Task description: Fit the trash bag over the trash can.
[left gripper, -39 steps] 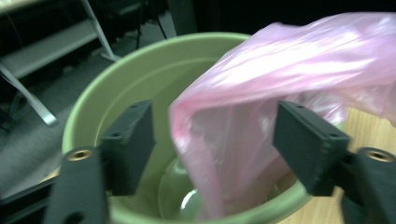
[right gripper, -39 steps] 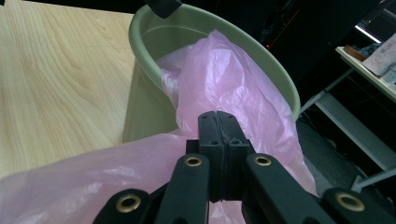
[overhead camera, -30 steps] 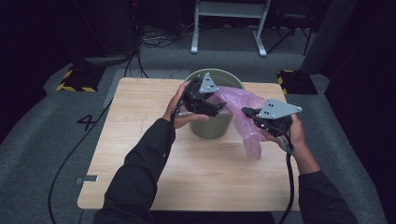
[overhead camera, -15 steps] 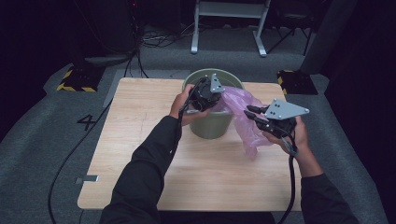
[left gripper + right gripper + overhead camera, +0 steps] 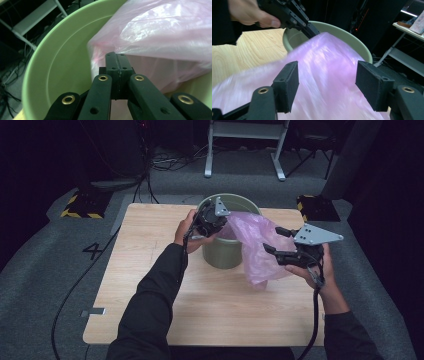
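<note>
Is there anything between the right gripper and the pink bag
Nothing visible does. The right gripper has just been opening, and the pink bag lies straight ahead between its spread pads, apparently untouched. The left gripper is shut at the bag inside the green bin.

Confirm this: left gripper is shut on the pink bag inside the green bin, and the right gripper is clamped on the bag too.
Half right. The right gripper is open, its pads apart with the bag loose between them, as the right gripper view shows. The left gripper is indeed shut on the bag inside the bin.

The right gripper (image 5: 327, 85) is spreading its jaws over the pink bag (image 5: 324, 75) draping from the green bin (image 5: 352, 37).
</note>
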Action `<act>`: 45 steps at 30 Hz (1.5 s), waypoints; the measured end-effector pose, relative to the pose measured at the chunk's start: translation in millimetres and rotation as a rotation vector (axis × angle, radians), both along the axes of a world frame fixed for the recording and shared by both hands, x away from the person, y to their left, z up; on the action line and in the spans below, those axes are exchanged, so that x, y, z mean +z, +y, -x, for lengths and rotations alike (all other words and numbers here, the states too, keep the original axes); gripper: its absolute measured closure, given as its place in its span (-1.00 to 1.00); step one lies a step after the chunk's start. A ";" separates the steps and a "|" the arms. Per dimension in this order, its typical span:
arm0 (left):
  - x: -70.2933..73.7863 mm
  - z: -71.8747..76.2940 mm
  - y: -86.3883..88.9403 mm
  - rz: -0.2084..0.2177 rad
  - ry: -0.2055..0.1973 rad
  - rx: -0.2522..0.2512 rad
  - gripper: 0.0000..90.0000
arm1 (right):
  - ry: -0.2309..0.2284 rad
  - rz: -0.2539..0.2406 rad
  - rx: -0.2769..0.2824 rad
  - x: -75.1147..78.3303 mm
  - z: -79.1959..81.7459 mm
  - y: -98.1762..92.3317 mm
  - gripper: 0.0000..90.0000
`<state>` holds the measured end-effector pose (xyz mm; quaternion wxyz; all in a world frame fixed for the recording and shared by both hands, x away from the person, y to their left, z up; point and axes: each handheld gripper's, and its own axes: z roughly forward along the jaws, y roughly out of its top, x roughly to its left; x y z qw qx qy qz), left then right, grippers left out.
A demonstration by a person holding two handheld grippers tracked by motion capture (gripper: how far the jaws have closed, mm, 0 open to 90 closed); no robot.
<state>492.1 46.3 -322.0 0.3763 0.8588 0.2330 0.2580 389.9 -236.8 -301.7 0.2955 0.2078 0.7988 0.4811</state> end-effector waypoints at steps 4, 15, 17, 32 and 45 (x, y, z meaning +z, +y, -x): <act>-3.2 -5.0 13.0 -0.004 0.011 0.036 1.00 | -0.014 -0.022 0.008 0.9 11.1 -11.6 -0.27; 0.5 6.5 24.9 0.090 -0.001 -0.009 0.67 | 0.070 -0.009 0.038 -16.1 1.3 -10.6 -0.34; 2.5 10.3 25.2 0.099 -0.001 -0.018 0.52 | 0.078 -0.011 0.066 -16.0 0.9 -5.0 -0.45; 11.2 46.2 15.0 0.190 -0.037 -0.123 -0.50 | 0.107 0.159 0.027 -31.8 -22.4 20.9 0.77; 9.3 57.9 -19.6 0.157 -0.050 -0.169 -0.58 | 0.040 0.162 0.039 -9.9 -37.7 27.7 1.00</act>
